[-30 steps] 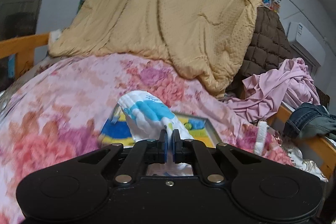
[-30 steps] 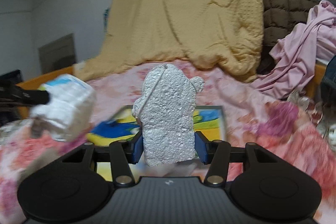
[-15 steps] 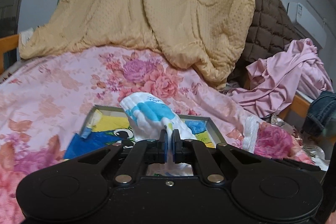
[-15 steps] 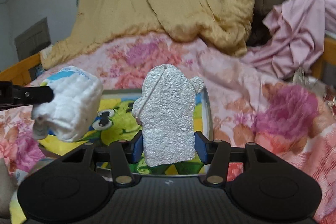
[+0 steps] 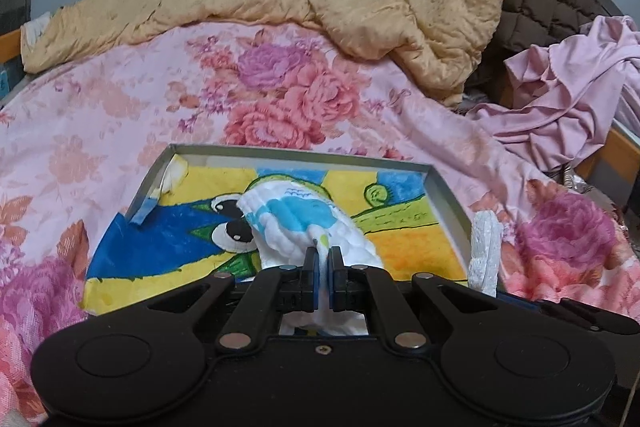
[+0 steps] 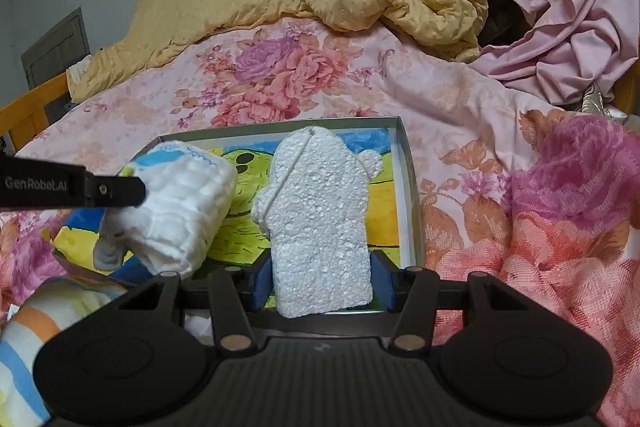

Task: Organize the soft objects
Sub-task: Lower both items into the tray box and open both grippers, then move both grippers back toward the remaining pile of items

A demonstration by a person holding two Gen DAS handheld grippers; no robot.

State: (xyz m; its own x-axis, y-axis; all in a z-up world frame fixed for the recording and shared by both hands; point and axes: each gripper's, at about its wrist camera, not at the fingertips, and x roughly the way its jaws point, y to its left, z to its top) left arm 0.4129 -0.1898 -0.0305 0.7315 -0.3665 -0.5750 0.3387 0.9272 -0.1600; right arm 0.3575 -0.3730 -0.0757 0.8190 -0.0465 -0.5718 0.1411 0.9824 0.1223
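white mitt (image 6: 320, 231) in right tool (image 6: 320, 277)

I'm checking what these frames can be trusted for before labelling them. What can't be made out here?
- Left wrist view: the lower end of the white-and-blue cloth, hidden behind the left tool.
- Right wrist view: the base of the white textured mitt, hidden by the right tool.
- Both views: the shallow box's near edge, covered by the tools.
- Right wrist view: the striped fabric, cut off by the left edge.
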